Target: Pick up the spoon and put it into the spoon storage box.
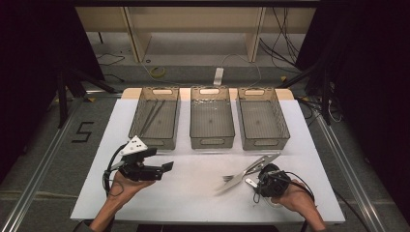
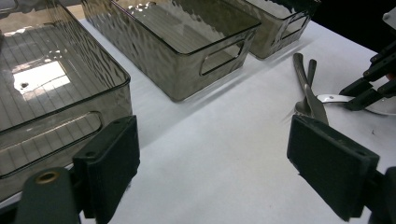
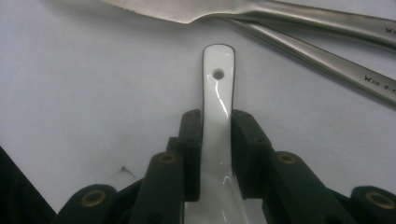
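Observation:
A white spoon handle with a small hole near its end lies between the pads of my right gripper, which is shut on it low over the white table. In the high view that gripper sits at the front right. A steel knife and a fork lie crossed just beyond it; the knife blade and the fork handle run past the spoon's tip. My left gripper is open at the front left, pointing right, with nothing between its pads.
Three translucent grey bins stand in a row at the back of the white board: left, middle, right. The left one holds two thin long utensils. Bare white table lies between the grippers.

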Demonstrator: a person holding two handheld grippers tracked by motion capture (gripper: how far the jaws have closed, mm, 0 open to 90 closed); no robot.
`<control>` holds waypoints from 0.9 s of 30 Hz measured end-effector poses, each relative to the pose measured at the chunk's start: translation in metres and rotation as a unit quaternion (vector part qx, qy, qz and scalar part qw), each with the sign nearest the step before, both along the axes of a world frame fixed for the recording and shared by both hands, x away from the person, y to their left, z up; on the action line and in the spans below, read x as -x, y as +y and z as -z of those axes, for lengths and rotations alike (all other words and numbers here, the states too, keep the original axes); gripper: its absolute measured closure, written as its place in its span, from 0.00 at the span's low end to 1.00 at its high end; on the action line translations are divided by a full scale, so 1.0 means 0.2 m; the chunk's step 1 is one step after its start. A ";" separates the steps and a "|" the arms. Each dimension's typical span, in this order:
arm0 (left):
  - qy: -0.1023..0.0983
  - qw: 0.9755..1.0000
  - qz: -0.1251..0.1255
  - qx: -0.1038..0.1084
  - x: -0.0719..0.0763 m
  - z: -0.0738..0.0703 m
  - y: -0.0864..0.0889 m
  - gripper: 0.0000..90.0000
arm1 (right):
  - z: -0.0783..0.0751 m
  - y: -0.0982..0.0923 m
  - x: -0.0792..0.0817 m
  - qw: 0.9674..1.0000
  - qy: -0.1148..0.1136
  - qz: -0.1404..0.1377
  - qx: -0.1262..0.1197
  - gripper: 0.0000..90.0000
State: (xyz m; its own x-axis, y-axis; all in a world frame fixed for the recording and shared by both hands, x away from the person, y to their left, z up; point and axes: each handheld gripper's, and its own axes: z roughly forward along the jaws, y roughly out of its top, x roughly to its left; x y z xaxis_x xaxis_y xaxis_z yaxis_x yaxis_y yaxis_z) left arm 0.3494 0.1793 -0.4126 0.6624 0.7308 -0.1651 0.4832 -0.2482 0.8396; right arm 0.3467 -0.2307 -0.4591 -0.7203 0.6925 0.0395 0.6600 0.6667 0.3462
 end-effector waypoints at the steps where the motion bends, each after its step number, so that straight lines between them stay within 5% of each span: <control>1: -0.002 1.000 -0.001 -0.001 0.00 0.00 0.00 0.18 | 0.00 0.00 0.00 1.000 0.000 0.000 0.000 0.84; 18: -0.005 1.000 -0.007 0.004 0.00 -0.01 0.02 0.18 | -0.13 -0.04 0.02 0.999 -0.035 -0.020 -0.032 0.84; 27: -0.006 1.000 -0.011 0.014 -0.01 -0.01 0.03 0.18 | -0.28 -0.05 -0.06 0.995 -0.071 -0.016 -0.072 0.84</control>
